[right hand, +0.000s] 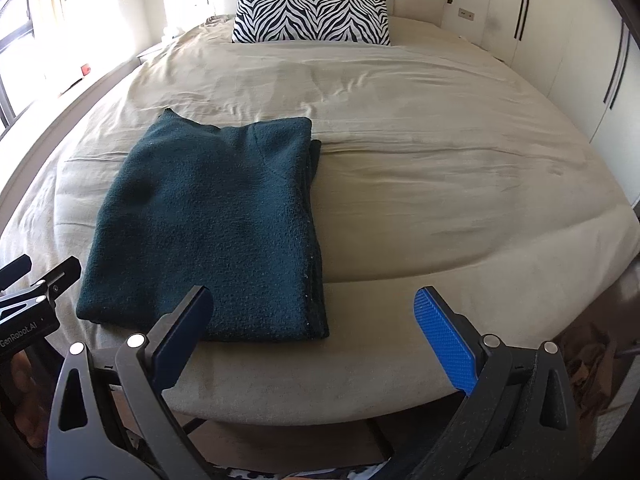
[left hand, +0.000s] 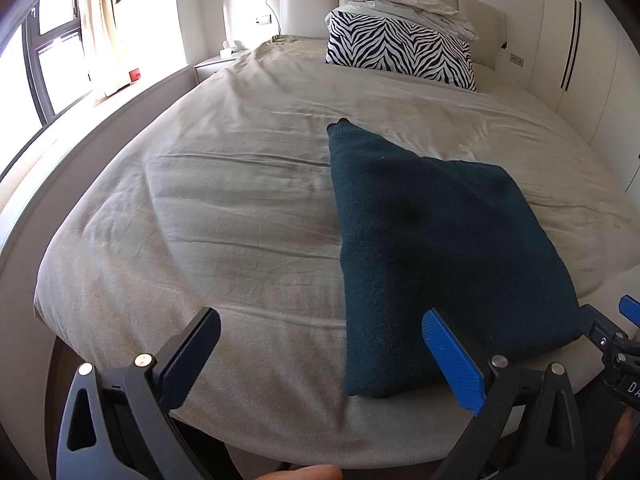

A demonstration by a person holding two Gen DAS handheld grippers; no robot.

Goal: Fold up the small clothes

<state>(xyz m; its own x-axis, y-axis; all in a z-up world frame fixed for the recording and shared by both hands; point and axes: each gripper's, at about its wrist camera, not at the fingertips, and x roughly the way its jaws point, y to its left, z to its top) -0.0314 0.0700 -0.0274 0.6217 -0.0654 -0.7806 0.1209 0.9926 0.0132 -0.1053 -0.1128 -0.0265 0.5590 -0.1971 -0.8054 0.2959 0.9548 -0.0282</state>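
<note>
A dark green knit garment lies folded into a flat rectangle near the foot edge of the bed. It also shows in the right wrist view, with stacked layers along its right edge. My left gripper is open and empty, held above the bed's foot edge, its right finger over the garment's near-left corner. My right gripper is open and empty, its left finger over the garment's near edge. Each gripper shows at the edge of the other's view.
The bed has a wrinkled beige cover. A zebra-print pillow and a pile of pale bedding sit at the headboard. A window and a ledge are on the left, white wardrobe doors on the right.
</note>
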